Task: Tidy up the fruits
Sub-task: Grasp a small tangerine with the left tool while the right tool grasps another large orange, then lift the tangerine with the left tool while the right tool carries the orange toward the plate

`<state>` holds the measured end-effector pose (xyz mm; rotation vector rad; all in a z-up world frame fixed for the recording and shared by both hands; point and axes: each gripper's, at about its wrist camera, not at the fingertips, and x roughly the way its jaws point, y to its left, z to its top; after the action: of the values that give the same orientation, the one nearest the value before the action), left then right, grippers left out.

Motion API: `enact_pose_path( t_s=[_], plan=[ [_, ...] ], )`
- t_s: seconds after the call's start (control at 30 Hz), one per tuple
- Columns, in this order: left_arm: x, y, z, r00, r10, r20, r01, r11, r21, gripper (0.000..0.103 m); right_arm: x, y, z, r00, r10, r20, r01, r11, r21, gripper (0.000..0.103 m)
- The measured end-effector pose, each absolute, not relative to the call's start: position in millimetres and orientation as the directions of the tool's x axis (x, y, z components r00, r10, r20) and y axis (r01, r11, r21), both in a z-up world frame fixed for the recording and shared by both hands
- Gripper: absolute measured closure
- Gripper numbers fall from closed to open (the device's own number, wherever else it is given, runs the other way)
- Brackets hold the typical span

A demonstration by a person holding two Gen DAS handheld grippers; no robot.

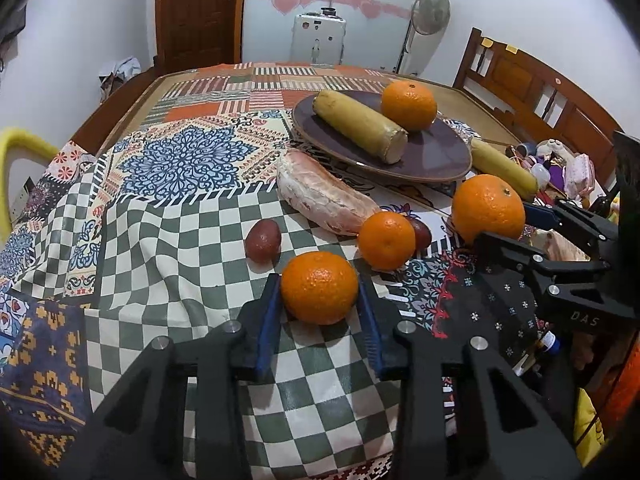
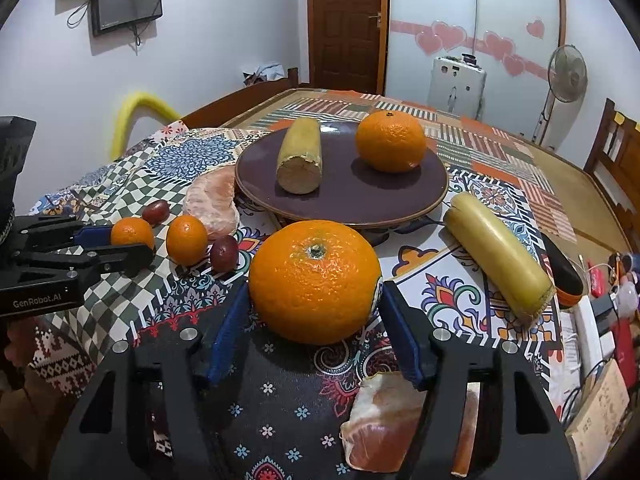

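My left gripper (image 1: 319,290) is shut on a small orange (image 1: 319,287), just above the patterned cloth; it also shows in the right wrist view (image 2: 132,233). My right gripper (image 2: 314,288) is shut on a big orange (image 2: 315,281), seen in the left wrist view (image 1: 488,209) too. A dark plate (image 2: 344,196) behind holds a yellow cut stalk (image 2: 301,155) and an orange (image 2: 391,141). On the cloth lie another small orange (image 1: 386,240), two dark red fruits (image 1: 262,240) (image 2: 225,253), a peeled pomelo wedge (image 1: 324,194) and a second yellow stalk (image 2: 498,252).
Another pomelo piece (image 2: 380,424) lies under my right gripper. Clutter of small items (image 2: 600,312) sits at the table's right edge. A wooden chair (image 1: 532,80) stands at the right, a yellow foam-wrapped chair back (image 1: 16,160) at the left.
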<state>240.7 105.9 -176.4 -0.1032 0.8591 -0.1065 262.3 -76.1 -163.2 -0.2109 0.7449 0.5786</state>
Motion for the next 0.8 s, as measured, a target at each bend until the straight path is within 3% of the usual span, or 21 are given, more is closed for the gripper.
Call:
enact_pose_path(
  t_s=[0.8],
  plan=[
    [268,100,-98,0.777,-0.118,-0.618,0.069,0.992,-0.103,0.066,280,-96,-113,0.672,0.435,-0.599,-0.529,0.848,0.023,0.042]
  ],
)
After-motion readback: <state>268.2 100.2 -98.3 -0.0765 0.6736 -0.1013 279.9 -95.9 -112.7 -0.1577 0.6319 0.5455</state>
